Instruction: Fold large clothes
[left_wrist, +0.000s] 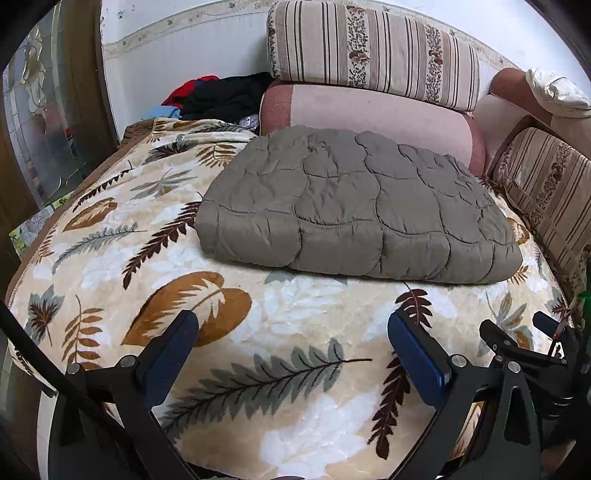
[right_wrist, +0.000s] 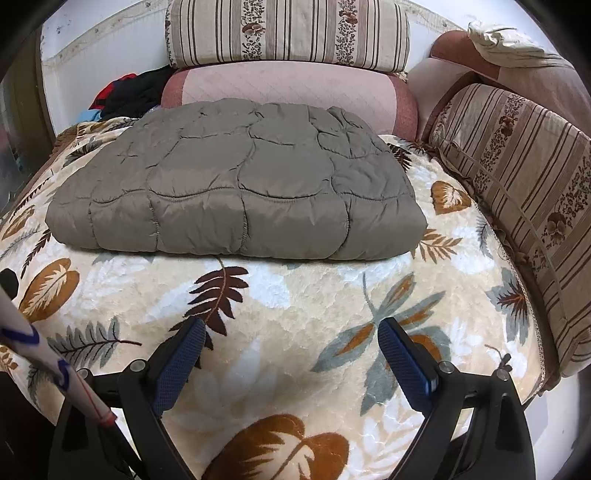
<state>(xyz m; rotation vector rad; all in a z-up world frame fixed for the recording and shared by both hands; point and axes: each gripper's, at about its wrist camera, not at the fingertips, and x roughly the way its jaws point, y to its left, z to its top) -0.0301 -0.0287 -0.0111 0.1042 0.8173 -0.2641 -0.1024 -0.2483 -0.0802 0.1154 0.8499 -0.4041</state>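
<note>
Both the left gripper (left_wrist: 293, 332) and right gripper (right_wrist: 291, 339) hover level, fingers wide, before the folded quilted garment (right_wrist: 236, 192)

Bare blanket (right_wrist: 295, 314) lies before the folded quilt (right_wrist: 236, 192); cushions (right_wrist: 517, 177) wall right.

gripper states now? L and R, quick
Left gripper: open, holding nothing, short of the folded grey-brown quilted coat.
Right gripper: open, holding nothing.
</note>
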